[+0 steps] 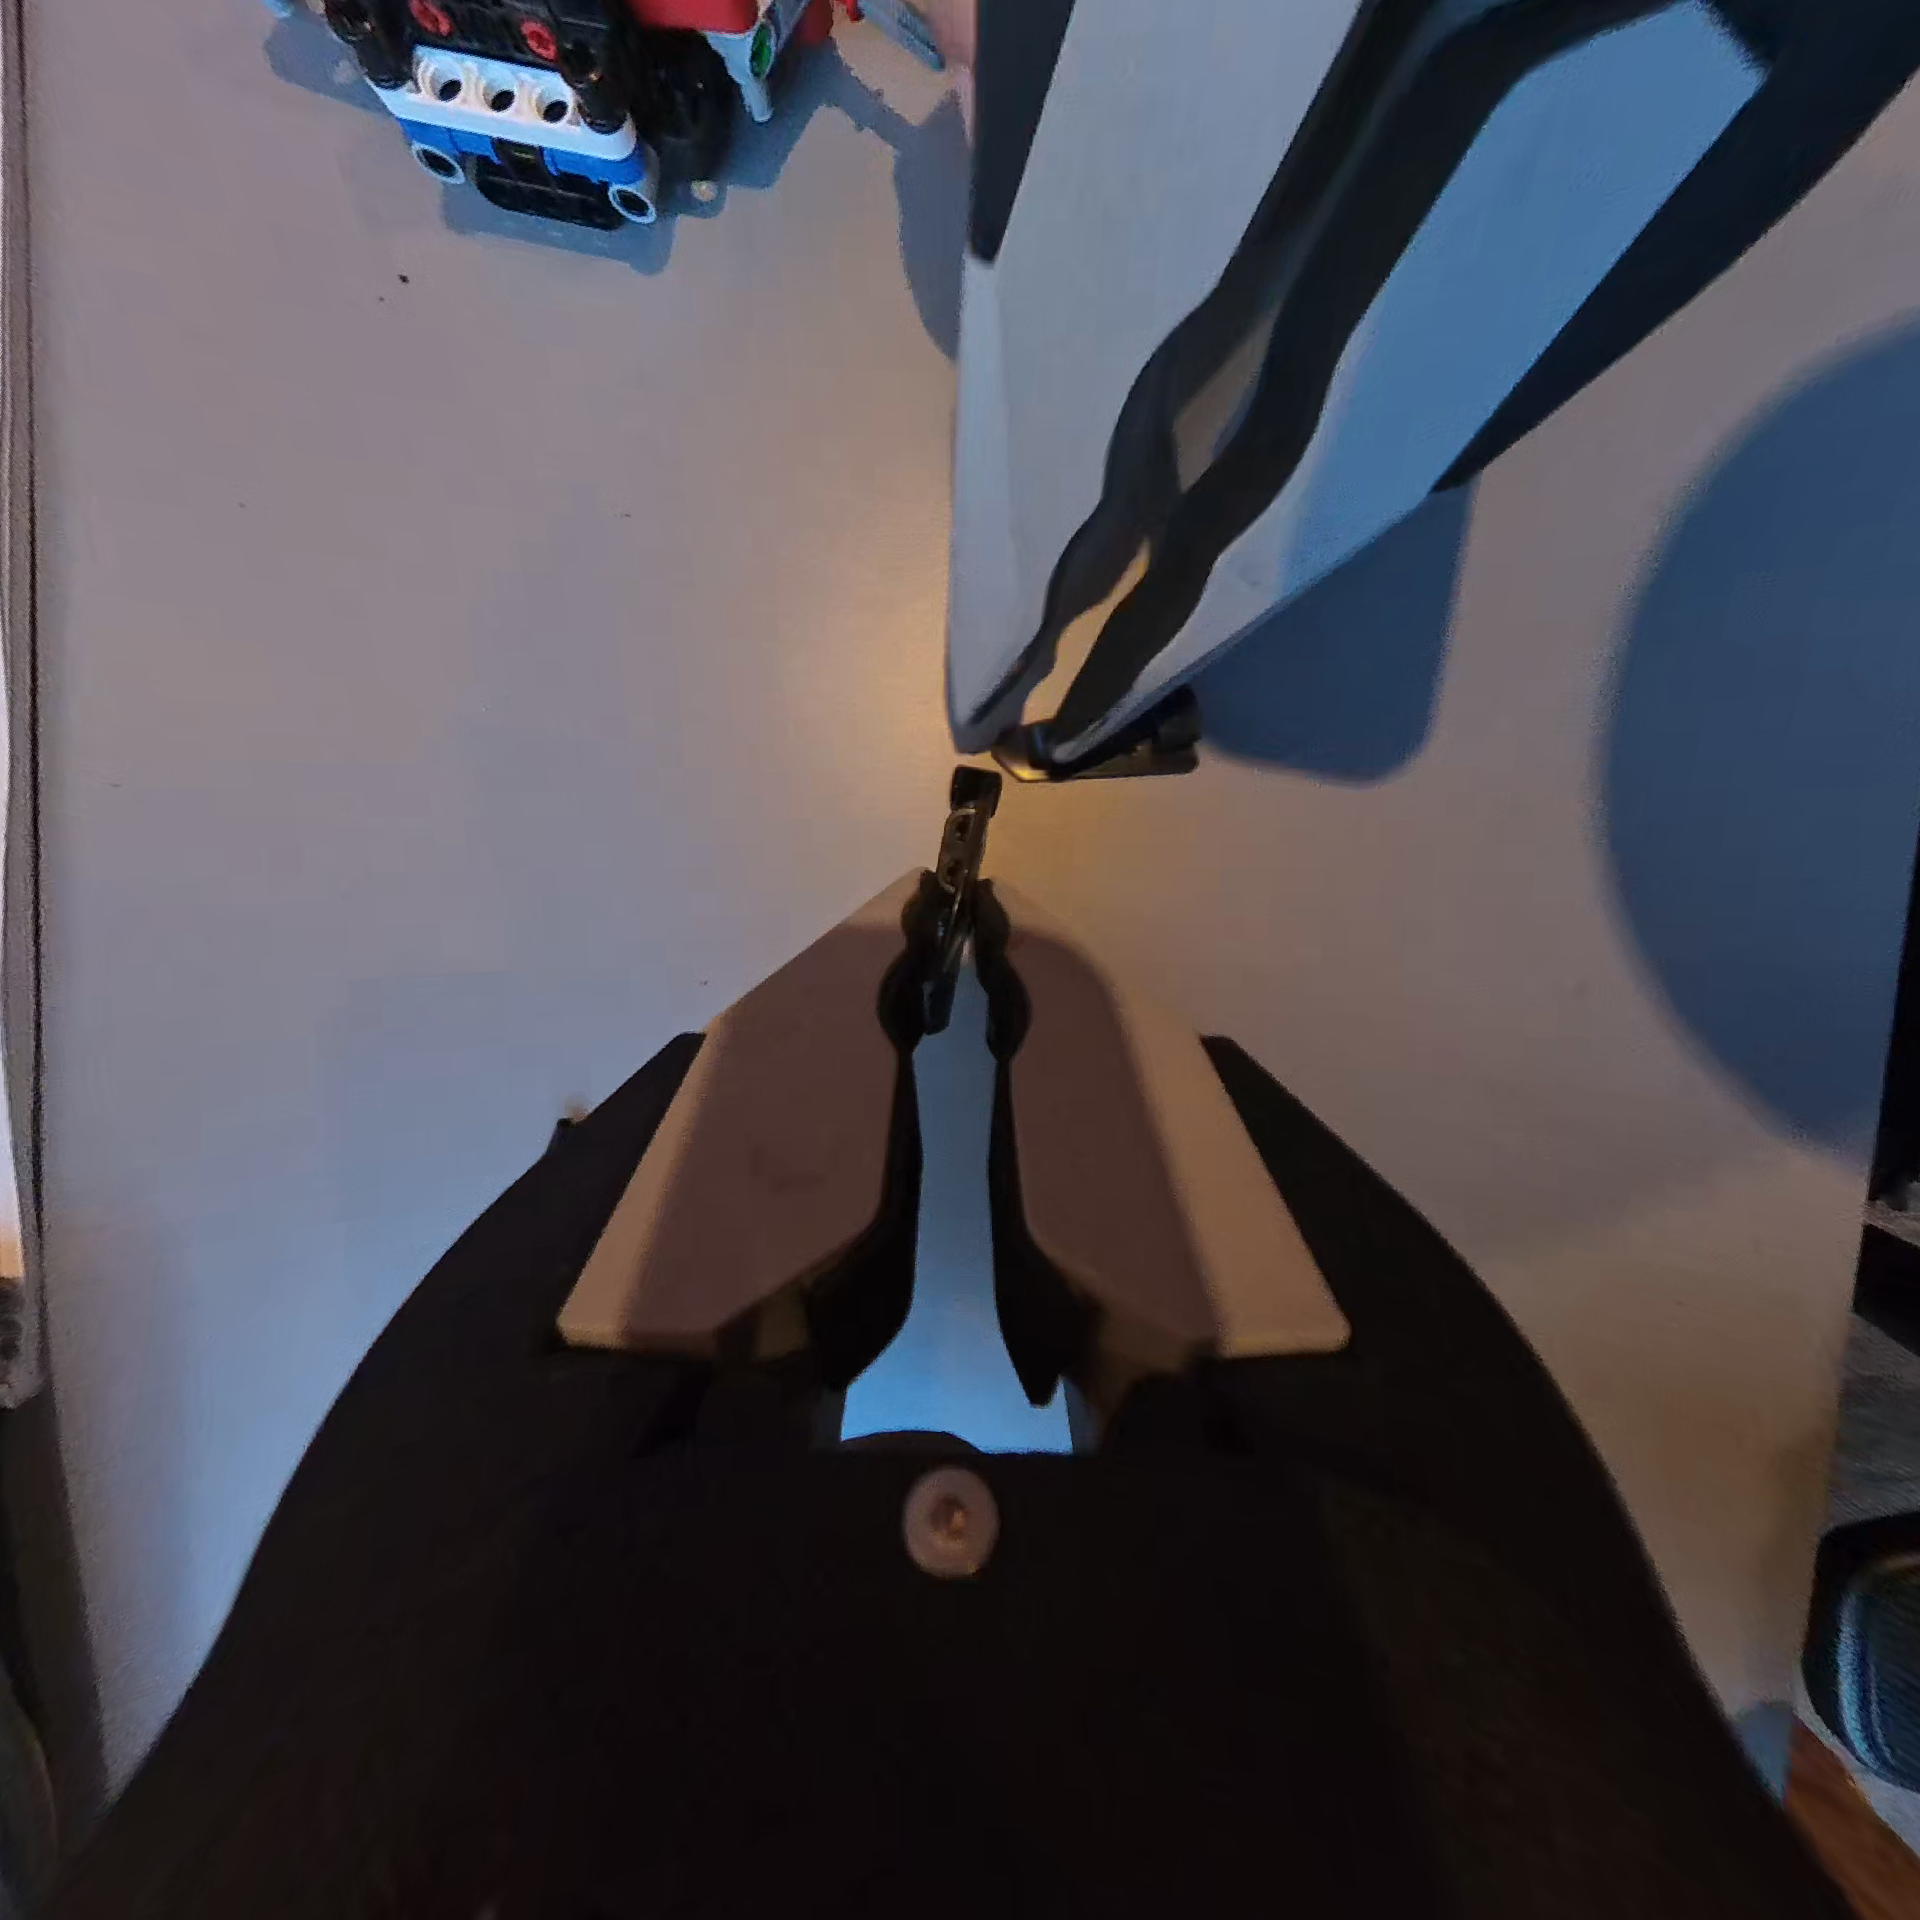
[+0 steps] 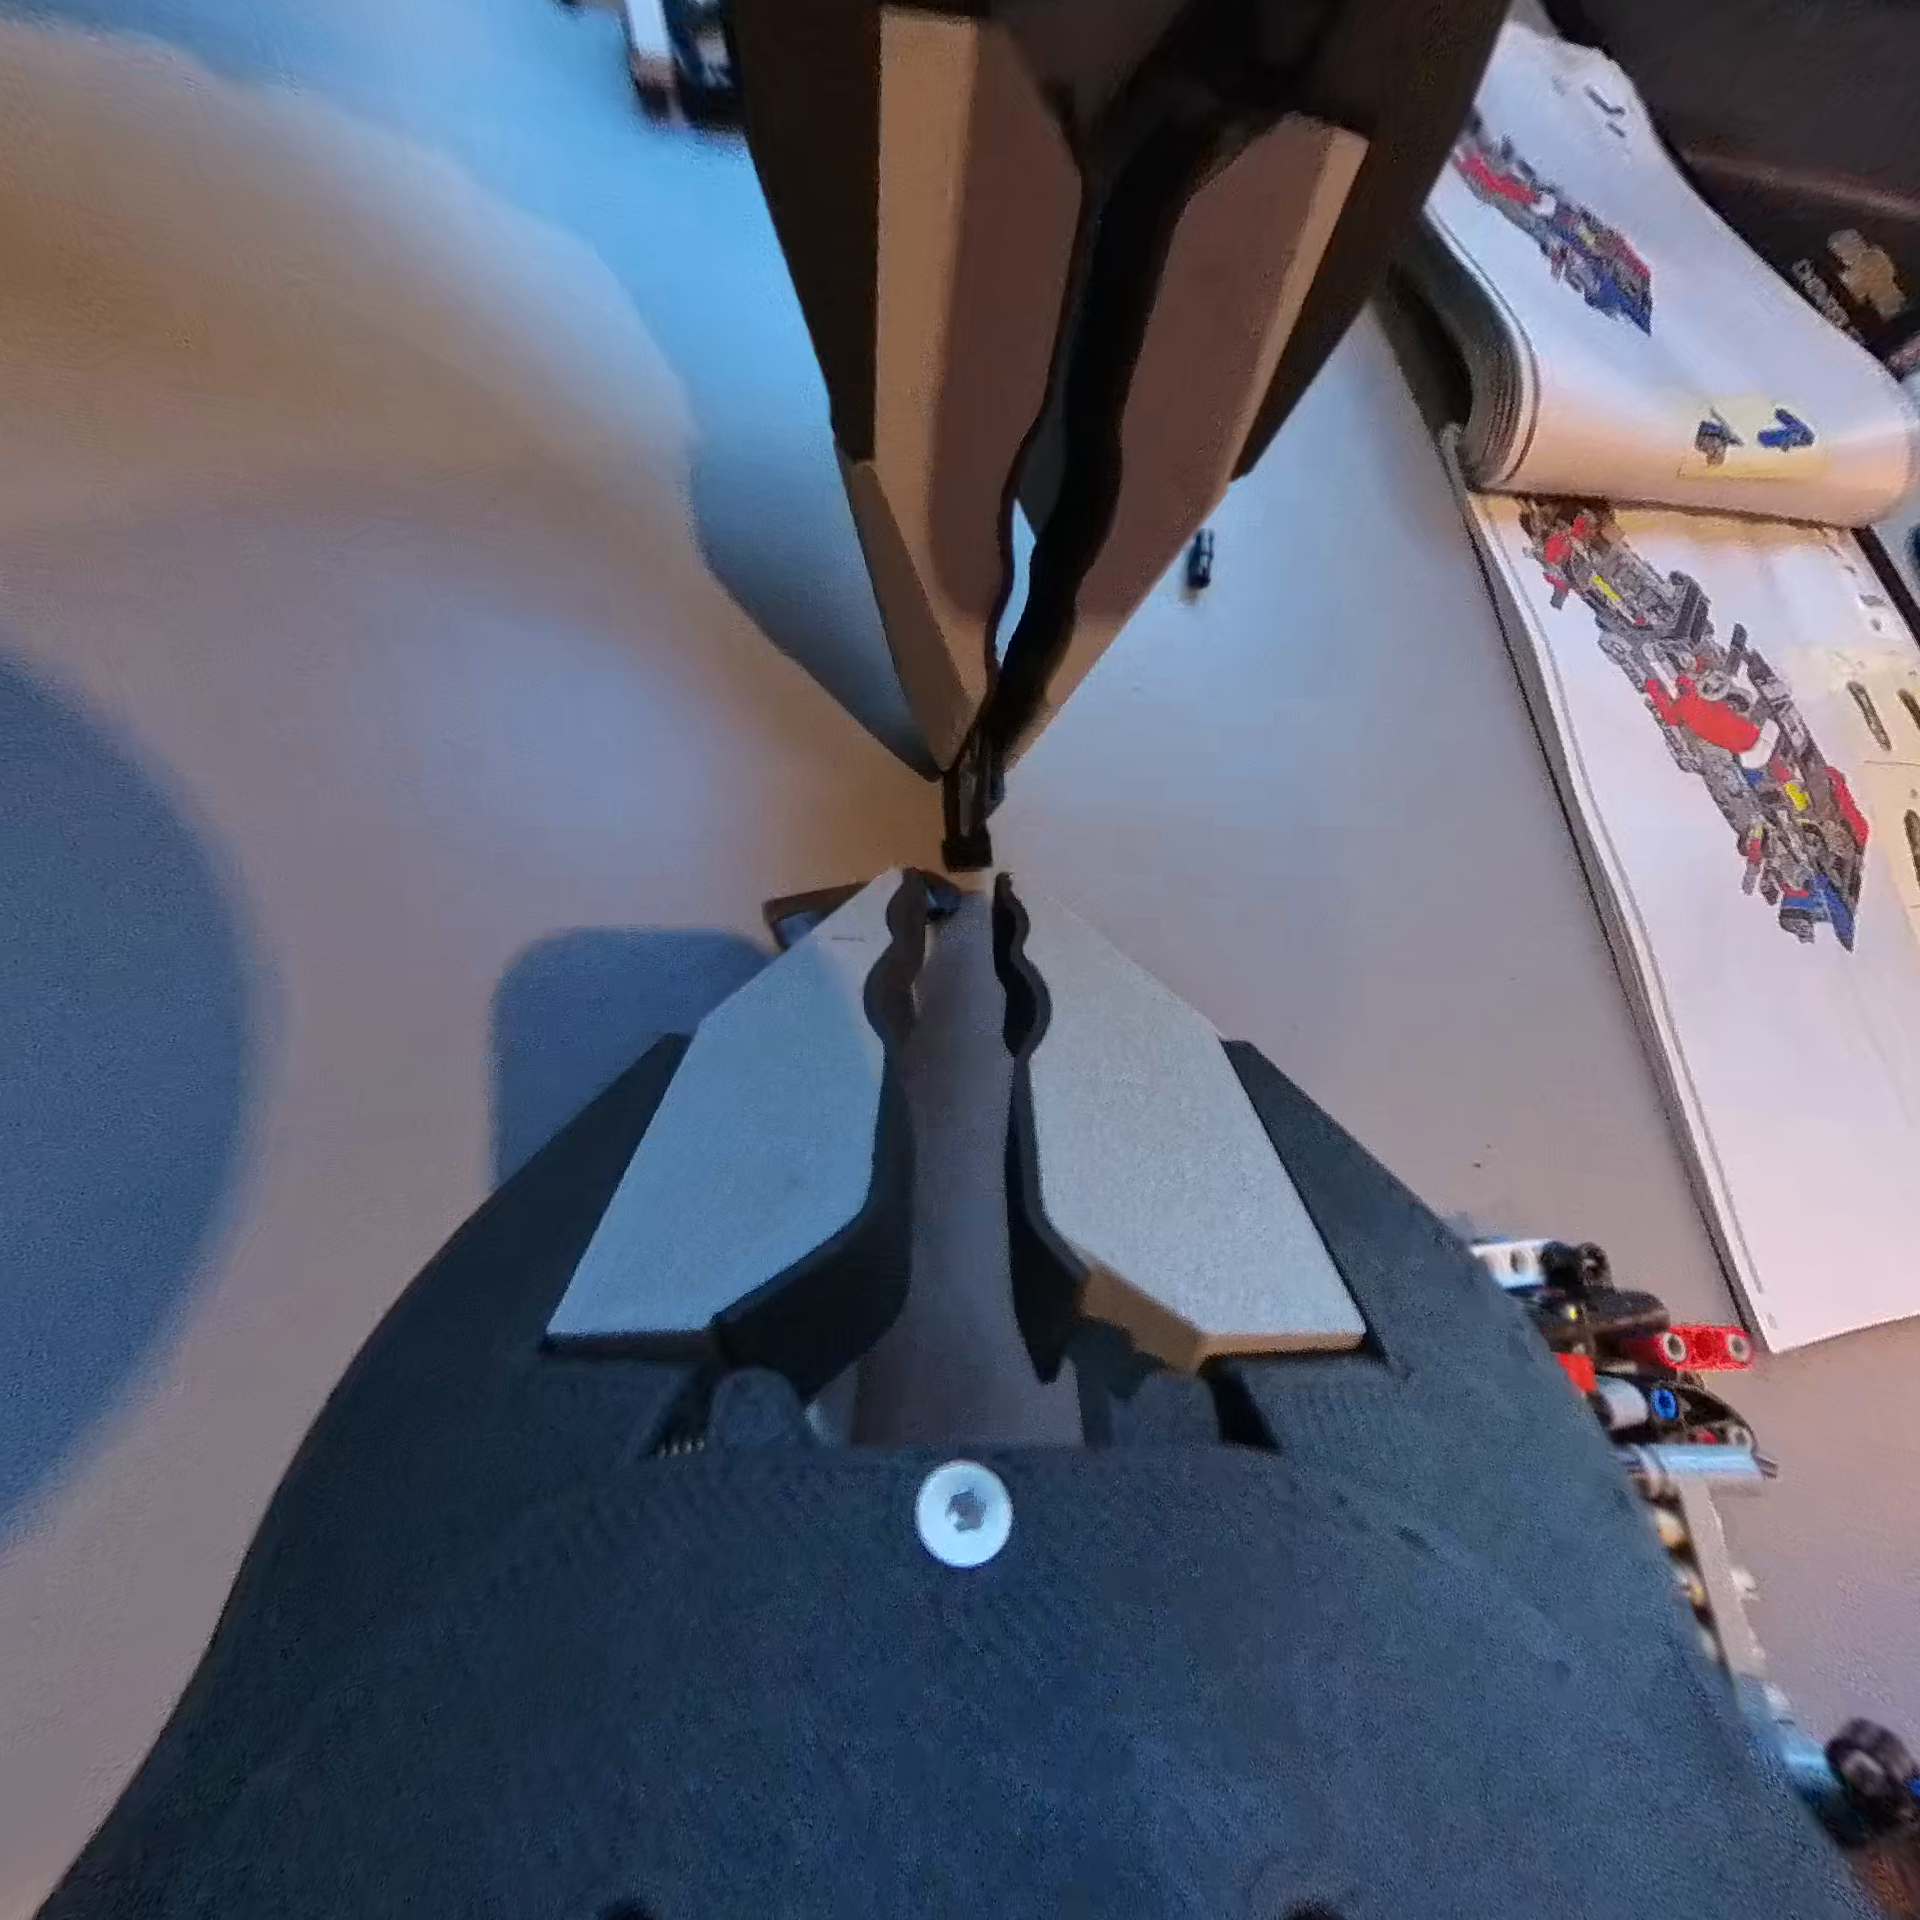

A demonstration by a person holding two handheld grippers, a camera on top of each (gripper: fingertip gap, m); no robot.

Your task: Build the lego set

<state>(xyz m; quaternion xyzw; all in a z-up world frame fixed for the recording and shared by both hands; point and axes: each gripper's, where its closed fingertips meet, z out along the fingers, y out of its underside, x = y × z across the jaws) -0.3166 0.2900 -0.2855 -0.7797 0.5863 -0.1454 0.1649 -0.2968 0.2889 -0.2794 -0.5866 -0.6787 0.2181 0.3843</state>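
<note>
The pale counter (image 1: 468, 727) fills both views. In the left wrist view the left tongs (image 1: 951, 894) rise from the bottom centre, clenched on a thin black beam (image 1: 961, 852) whose tip sticks out past them. The right tongs (image 1: 1081, 743) come down from the upper right of that frame, and a small black piece (image 1: 1101, 753) sits at their tips, just beside the beam's end; whether the two pieces touch is unclear.

The right wrist view has the right tongs (image 2: 961, 899) at the bottom centre with a narrow gap between the fingers, the black piece (image 2: 800, 914) showing at the left fingertip; I cannot tell if they grip it. The left tongs (image 2: 982, 769) hang from the top, the beam (image 2: 966, 821) pointing down toward them.

Only the right wrist view shows the open manual (image 2: 1683, 831) along the right edge, a loose black pin (image 2: 1202, 561) near it, and part of the model (image 2: 1621, 1361) at the lower right. Only the left wrist view shows the model (image 1: 540, 114) end on, at the upper left: blue, white, black and red.
</note>
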